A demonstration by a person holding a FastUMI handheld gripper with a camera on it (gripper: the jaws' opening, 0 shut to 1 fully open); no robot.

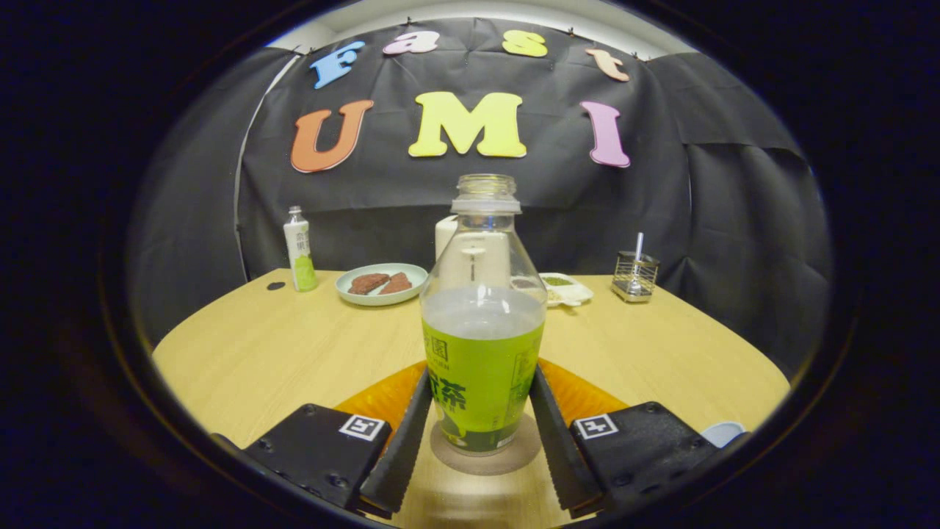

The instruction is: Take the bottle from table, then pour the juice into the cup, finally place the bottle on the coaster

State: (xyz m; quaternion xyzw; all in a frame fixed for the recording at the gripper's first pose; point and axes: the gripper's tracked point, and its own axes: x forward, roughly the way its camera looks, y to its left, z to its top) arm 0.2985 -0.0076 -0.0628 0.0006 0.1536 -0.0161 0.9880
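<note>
The uncapped bottle (482,330) stands upright on the coaster (485,454) on the counter (257,353), between the fingers (400,441). They flank its label closely; whether they press it cannot be told.

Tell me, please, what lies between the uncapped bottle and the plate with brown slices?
Only bare table, in the gripper view. The bottle stands on its coaster between the tongs; the plate sits beyond.
</note>
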